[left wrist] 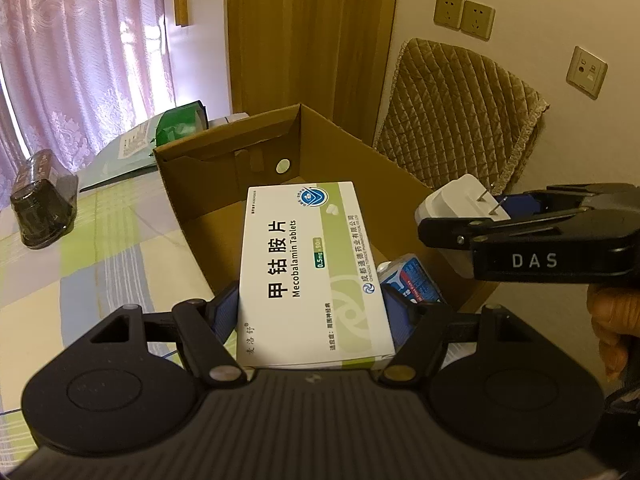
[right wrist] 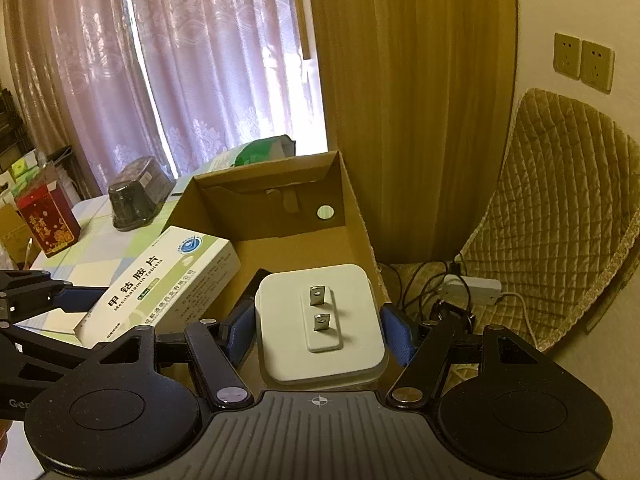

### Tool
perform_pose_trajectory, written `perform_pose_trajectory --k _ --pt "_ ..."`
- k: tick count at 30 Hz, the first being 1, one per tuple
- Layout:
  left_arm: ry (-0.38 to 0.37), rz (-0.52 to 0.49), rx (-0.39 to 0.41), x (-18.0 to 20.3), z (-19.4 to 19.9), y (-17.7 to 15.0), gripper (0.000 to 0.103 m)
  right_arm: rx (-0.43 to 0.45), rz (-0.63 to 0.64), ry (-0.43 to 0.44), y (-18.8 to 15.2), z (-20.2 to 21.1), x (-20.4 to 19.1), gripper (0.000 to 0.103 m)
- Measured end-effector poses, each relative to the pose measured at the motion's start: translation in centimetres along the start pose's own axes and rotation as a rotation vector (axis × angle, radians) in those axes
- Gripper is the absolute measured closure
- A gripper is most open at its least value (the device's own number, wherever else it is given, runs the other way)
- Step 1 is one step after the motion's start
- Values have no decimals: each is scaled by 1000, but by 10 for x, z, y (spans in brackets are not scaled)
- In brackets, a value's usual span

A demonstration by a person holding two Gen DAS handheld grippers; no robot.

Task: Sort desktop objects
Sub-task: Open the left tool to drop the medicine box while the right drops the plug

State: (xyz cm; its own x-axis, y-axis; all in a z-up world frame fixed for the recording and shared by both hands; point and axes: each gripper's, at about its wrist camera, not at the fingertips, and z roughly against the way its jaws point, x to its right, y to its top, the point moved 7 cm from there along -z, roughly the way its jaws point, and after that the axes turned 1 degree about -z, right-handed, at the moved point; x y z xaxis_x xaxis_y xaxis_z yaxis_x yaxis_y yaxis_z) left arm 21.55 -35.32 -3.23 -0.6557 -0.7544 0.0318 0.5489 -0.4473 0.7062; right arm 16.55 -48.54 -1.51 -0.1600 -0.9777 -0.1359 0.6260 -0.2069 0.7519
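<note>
Left wrist view: the left claw (left wrist: 310,312) squeezes a white and green pill box (left wrist: 310,268) between its blue pads (left wrist: 224,312). Past its tips sits an open cardboard box (left wrist: 224,160). A small blue and white packet (left wrist: 412,280) lies just right of the claw, inside the cardboard box. Farther right, the right claw (left wrist: 496,208) holds a white plug (left wrist: 456,204).

Right wrist view: the right claw (right wrist: 320,332) hugs the white plug (right wrist: 320,324) with both pads touching its sides, prongs (right wrist: 318,295) up. The pill box (right wrist: 160,284) is to its left, held by the left claw (right wrist: 76,300). The cardboard box (right wrist: 272,188) sits straight ahead.
</note>
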Motion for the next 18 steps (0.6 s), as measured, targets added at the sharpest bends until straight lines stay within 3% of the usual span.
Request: perform_pose_trajectory --k 15,18 --pt "-22 17 -9 4 -13 6 36 -2 -13 -5 0 -4 6 36" --pt "-14 12 6 2 -10 7 24 -1 -14 -5 0 -4 6 36"
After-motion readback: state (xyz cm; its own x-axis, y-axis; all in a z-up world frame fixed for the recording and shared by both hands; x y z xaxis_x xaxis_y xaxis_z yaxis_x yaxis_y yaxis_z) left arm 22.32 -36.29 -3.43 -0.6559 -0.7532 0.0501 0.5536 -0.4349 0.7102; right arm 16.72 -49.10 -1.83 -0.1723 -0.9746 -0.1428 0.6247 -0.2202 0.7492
